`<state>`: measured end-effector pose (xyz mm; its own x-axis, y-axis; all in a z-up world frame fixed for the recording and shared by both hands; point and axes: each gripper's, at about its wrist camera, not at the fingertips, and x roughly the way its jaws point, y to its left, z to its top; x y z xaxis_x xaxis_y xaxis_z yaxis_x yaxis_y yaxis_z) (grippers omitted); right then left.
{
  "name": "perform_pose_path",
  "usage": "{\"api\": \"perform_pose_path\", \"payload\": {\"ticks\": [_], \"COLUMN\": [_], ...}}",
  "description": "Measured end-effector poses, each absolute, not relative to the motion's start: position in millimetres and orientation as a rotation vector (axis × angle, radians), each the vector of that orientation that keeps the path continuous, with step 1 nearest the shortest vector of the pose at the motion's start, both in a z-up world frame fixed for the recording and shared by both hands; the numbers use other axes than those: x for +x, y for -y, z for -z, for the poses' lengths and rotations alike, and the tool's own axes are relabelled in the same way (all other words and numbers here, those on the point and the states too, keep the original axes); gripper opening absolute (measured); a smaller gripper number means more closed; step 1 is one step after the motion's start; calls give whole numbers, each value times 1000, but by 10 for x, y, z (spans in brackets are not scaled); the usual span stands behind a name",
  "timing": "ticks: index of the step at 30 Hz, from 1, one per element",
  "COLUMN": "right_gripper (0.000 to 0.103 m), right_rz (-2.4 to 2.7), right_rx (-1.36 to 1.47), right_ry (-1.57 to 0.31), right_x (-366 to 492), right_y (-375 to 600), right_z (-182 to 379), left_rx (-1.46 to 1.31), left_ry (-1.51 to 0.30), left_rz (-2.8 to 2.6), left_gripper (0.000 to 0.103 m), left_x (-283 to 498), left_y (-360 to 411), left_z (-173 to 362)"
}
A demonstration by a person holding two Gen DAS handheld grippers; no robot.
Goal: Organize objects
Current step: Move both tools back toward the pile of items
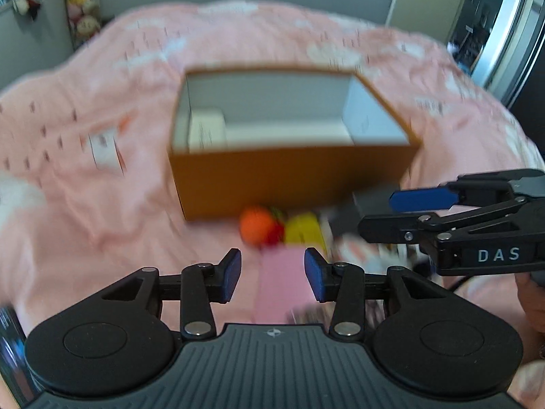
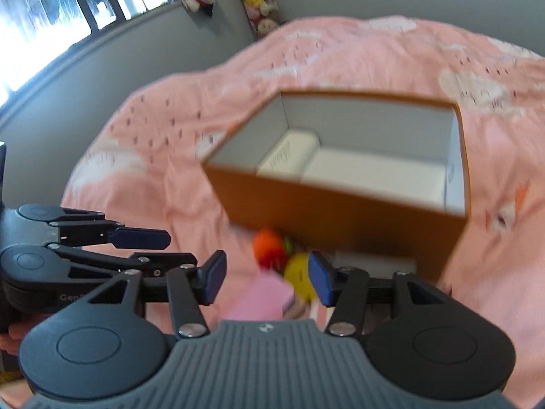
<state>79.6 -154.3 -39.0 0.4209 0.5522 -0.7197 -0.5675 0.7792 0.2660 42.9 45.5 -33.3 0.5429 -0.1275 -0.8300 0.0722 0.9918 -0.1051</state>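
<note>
An open orange box (image 1: 289,170) with a white inside stands on the pink bed; it also shows in the right wrist view (image 2: 340,211). A white packet (image 1: 206,131) lies in its left end (image 2: 287,156). In front of the box lie an orange ball (image 1: 255,226), something red (image 1: 276,235), a yellow object (image 1: 303,231) and a pink pad (image 1: 282,283). My left gripper (image 1: 272,274) is open above the pink pad. My right gripper (image 2: 267,277) is open above the same pile (image 2: 299,269); it also shows in the left wrist view (image 1: 378,214).
A white card (image 1: 104,150) lies on the pink bedspread (image 1: 85,204) left of the box. Grey walls and a strip of plush toys (image 1: 83,3) are behind the bed. A window (image 2: 51,10) is at the left, a doorway (image 1: 490,17) at the right.
</note>
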Motion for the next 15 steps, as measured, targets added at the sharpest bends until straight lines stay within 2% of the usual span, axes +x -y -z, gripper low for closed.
{"api": "perform_pose_path", "payload": {"ticks": [9, 15], "right_gripper": [58, 65], "right_rz": [-613, -584], "right_rx": [-3, 8], "right_ry": [-1079, -1137], "right_x": [468, 440], "right_y": [1668, 1691], "right_z": [797, 980], "left_rx": [-215, -272], "left_ry": [-1152, -1165], "left_rz": [130, 131], "left_gripper": [50, 53], "left_x": [251, 193], "left_y": [-535, -557], "left_z": [754, 894]}}
